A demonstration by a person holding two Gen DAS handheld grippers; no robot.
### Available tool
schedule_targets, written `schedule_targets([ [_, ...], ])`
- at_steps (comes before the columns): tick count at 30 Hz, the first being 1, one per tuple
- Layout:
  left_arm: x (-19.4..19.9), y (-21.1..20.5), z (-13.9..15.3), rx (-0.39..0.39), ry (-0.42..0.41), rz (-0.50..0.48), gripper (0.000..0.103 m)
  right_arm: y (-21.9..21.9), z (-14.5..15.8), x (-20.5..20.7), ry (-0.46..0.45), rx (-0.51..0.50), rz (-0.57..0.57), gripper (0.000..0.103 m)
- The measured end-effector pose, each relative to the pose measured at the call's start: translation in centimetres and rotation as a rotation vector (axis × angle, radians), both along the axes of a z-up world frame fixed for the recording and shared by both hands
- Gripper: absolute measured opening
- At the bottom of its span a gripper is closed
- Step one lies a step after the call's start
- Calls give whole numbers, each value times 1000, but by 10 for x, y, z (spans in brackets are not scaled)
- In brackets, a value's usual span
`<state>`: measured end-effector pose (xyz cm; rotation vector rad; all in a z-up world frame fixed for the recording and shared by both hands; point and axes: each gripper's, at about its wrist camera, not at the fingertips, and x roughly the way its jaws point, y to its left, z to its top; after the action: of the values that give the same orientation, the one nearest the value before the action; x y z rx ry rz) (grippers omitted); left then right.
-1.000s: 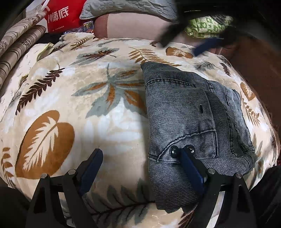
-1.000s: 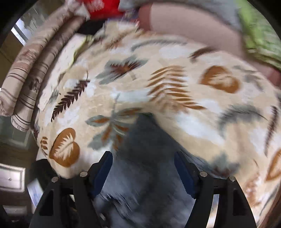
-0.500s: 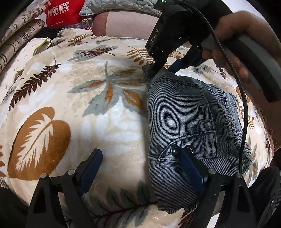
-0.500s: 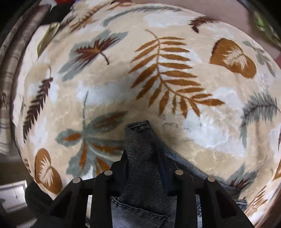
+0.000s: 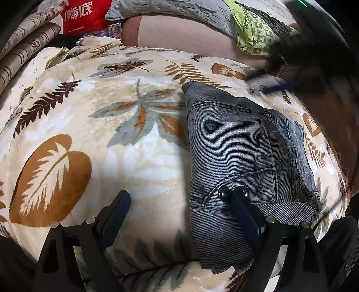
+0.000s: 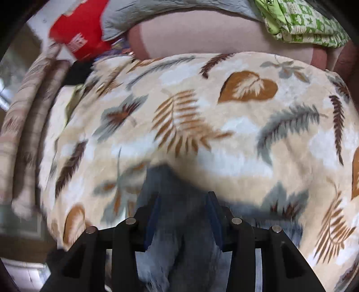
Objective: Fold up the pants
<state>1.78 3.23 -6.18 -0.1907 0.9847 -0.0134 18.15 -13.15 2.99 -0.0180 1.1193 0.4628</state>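
- Pants lie folded on the leaf-print blanket, long axis running away from the left tool.
- Left tool spread, one finger resting on denim.
- Right tool part-open, blurred, gripping nothing clear.

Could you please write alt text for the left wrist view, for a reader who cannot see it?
Folded grey denim pants lie on a cream leaf-print blanket, with the open left gripper over their near edge, one finger on the denim and the other over the blanket. A red bag, a grey quilt and a green patterned cloth lie behind.
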Motion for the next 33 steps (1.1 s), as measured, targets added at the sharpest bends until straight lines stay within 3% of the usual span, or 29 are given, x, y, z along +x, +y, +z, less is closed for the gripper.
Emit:
schedule_targets([
  [3,1,2,1,-29,6,8,90,-24,-39,-11,26,-114,-22,42],
  [5,2,5,5,-44,25,14,90,-33,-54,-13,34,-75,10,42],
  [10,-2,5,11,-27,25,19,90,-35,-17,-53,-105,-61,15,45],
  [13,-4,6,13,-15,24,23,90,-47,-17,-87,-159,-40,26,51],
  [15,-4,7,14,-15,24,34,90,-52,-39,-112,-164,-83,38,61],
  [17,-4,6,14,-18,28,30,90,-51,-76,-123,-110,-173,82,62],
  [18,-5,6,14,-9,26,33,90,-57,-74,-133,-189,-138,76,64],
  [21,-7,3,14,13,24,31,90,-64,-59,-135,-178,-121,42,66],
  [24,-8,3,15,18,23,34,90,-73,-37,-149,-255,-55,14,66],
  [26,-9,3,15,20,24,39,90,-74,-39,-157,-278,-42,19,76],
  [28,-9,1,15,16,31,31,90,-68,-75,-149,-175,-111,45,83],
  [29,-10,0,17,25,27,31,90,-74,-80,-146,-180,-72,23,87],
  [33,-17,1,35,38,-33,48,90,-77,-72,-141,-145,-41,-6,87],
])
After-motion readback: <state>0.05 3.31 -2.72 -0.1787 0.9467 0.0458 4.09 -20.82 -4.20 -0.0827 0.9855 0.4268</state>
